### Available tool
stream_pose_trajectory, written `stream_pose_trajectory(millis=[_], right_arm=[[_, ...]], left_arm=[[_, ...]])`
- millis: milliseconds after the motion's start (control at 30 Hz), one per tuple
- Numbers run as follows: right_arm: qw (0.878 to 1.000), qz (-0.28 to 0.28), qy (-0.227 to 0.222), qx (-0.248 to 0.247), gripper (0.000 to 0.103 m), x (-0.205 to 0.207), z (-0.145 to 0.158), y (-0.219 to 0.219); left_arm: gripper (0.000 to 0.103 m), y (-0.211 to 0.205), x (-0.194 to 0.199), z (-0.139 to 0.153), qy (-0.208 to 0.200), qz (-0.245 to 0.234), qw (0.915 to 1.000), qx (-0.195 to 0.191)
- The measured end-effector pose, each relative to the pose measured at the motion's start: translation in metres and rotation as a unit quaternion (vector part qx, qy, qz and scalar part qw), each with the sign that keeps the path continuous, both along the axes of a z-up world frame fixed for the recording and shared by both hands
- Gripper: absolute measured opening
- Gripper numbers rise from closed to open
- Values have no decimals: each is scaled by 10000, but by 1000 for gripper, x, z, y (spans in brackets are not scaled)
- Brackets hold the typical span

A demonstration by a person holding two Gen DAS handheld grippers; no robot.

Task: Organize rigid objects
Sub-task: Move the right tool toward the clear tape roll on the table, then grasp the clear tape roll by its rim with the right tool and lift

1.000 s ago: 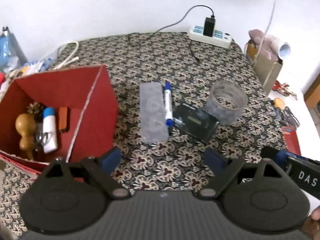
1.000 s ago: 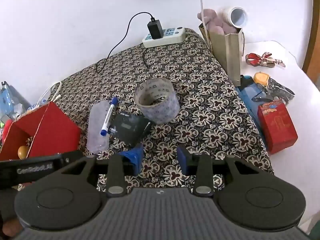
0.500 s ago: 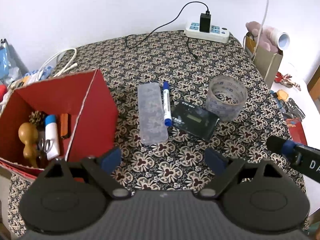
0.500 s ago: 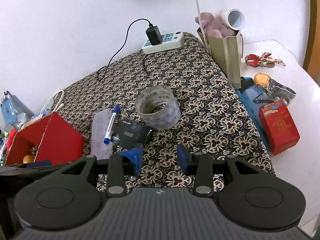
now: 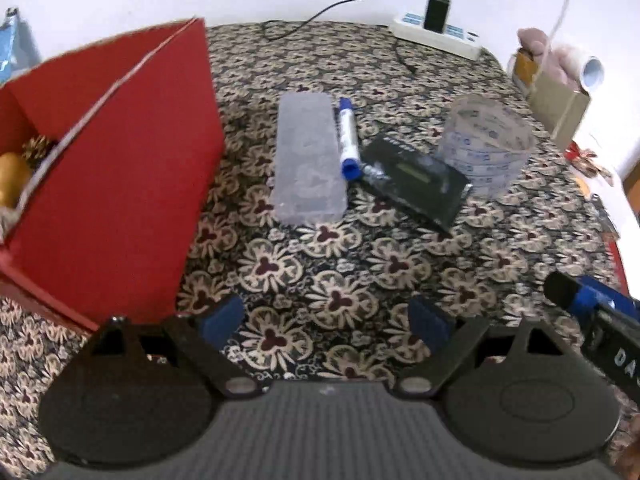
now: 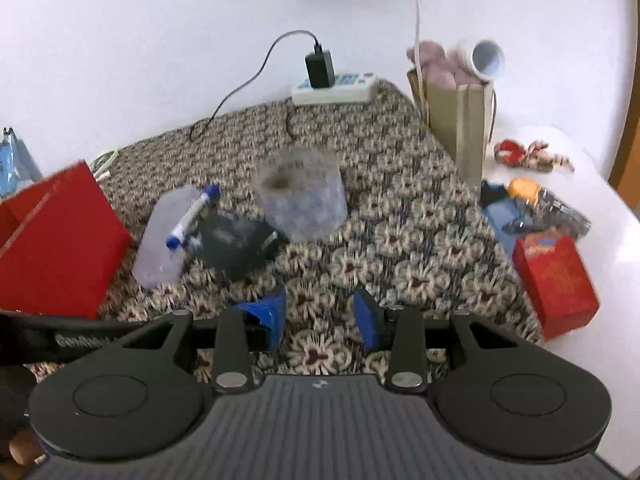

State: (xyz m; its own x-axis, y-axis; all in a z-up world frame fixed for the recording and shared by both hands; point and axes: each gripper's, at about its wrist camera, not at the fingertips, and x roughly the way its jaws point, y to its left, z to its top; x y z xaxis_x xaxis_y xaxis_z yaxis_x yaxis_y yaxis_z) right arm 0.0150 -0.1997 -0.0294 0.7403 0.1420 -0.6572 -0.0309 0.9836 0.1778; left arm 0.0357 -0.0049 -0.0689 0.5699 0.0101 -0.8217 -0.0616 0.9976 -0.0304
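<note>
On the patterned tablecloth lie a clear plastic case [image 5: 308,156] [image 6: 162,236], a blue-capped marker [image 5: 347,138] [image 6: 192,216] beside it, a black flat device [image 5: 416,178] [image 6: 236,246] and a wide roll of clear tape [image 5: 486,144] [image 6: 302,196]. A red box [image 5: 120,172] [image 6: 56,236] stands at the left with a gourd [image 5: 12,176] and a pine cone inside. My left gripper [image 5: 326,318] is open and empty, low over the cloth in front of the case. My right gripper [image 6: 320,314] is open and empty, short of the device and the tape roll.
A power strip [image 5: 436,34] [image 6: 334,86] with a plugged charger sits at the table's far edge. A paper bag [image 6: 460,120] with a plush toy stands at the right edge. A small red box [image 6: 556,280] and loose tools lie on the white surface beyond.
Both grippers have dropped lower and moved forward toward the objects, so the red box and the case loom larger. Both stay open and empty.
</note>
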Motion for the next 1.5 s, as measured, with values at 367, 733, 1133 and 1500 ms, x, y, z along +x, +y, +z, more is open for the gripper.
stream_pose_trajectory(millis=[367,733,1133,1500], right_arm=[[9999,-125,0,-31,22,0,-27,-10],[9985,-319,-220,-396,22,2,-40,-12],[9996,-253,148,28,23,30,-2,-20],[9962,-205,553,645,24,112,41,-32]], left_arm=[[90,-18,-3,-18,-346,-368,9971,565],[90,-34,7,-24,-730,-721,9931,563],[90,-36,35,36,-380,-842,9951,365],[89,-62,119,68,225,-932,9951,233]])
